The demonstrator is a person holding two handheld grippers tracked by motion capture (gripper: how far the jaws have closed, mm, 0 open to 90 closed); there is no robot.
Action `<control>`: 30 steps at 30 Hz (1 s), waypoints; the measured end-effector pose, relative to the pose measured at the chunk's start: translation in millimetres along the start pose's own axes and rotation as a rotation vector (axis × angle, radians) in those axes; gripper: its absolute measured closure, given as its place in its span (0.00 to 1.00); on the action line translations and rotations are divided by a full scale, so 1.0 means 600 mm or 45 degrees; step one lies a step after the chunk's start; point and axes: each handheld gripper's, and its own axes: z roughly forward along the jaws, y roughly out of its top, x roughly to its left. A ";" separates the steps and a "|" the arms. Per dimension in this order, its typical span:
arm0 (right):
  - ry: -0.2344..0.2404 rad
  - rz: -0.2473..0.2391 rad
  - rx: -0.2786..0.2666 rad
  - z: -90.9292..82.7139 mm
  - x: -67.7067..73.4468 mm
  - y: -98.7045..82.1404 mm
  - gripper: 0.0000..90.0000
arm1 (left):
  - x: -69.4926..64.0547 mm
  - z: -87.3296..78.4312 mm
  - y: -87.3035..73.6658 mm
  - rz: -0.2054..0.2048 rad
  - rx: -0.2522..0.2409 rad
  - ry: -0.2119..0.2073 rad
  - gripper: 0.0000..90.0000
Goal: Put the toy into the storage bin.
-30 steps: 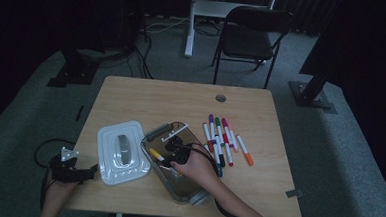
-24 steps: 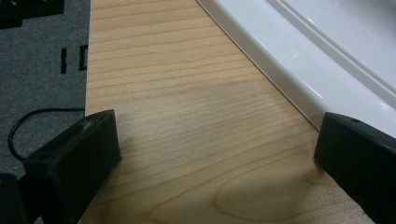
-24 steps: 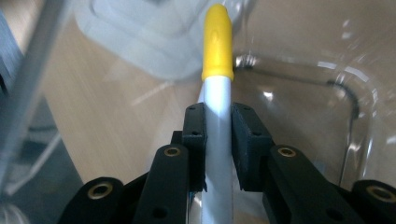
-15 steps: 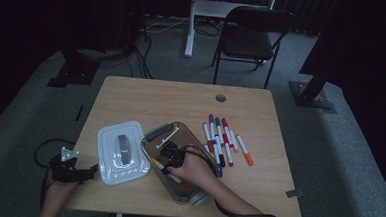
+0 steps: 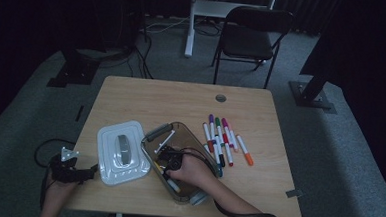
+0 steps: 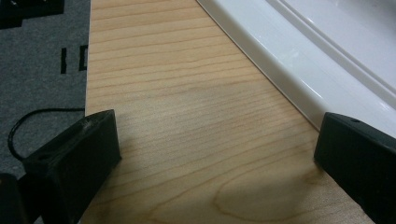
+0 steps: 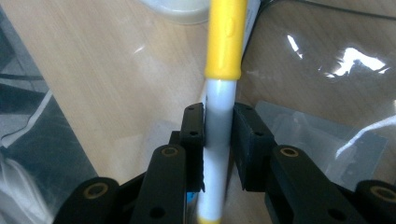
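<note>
Right gripper view is showing the yellow-capped marker (image 7: 219,116) standing between the two black fingers (image 7: 194,140) of the right gripper (image 7: 219,140), which are pressing on its white barrel from both sides, just below the yellow cap. Behind the marker, the clear plastic box (image 7: 327,60) is lying on the wooden bench (image 7: 102,70), its glossy floor catching highlights. From the high view, the right gripper (image 5: 171,160) is sitting inside that box (image 5: 189,138), with the person's right hand (image 5: 192,171) wrapping around it and the forearm coming in from the lower edge. Just beside the box, on the side toward the person's left, the white lid (image 5: 121,152) is lying flat on the bench (image 5: 171,102). On the opposite side of the box, a row of coloured markers (image 5: 224,137) is lying side by side. Well away from the box, beyond the lid at the bench's near corner, the left gripper (image 5: 70,172) is resting in the person's left hand. Left gripper view is showing its fingers (image 6: 74,158) standing wide apart with nothing but bare wood between them, the lid's white rim (image 6: 289,70) running just beside one of them.
</note>
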 end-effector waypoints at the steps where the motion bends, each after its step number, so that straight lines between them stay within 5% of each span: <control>1: -0.008 -0.005 -0.001 0.000 0.000 0.000 0.82 | 0.000 0.000 0.000 0.000 0.000 0.000 0.01; 11: -0.035 -0.022 -0.117 -0.037 -0.003 -0.005 0.80 | 0.000 0.000 0.000 0.000 0.001 0.001 0.01; 18: -0.032 -0.017 -0.246 -0.095 -0.008 -0.018 0.77 | 0.000 0.000 0.000 0.001 -0.001 0.001 0.01; 30: -0.100 0.075 -0.495 -0.213 -0.070 -0.079 0.74 | 0.000 0.000 0.000 0.001 -0.001 0.001 0.01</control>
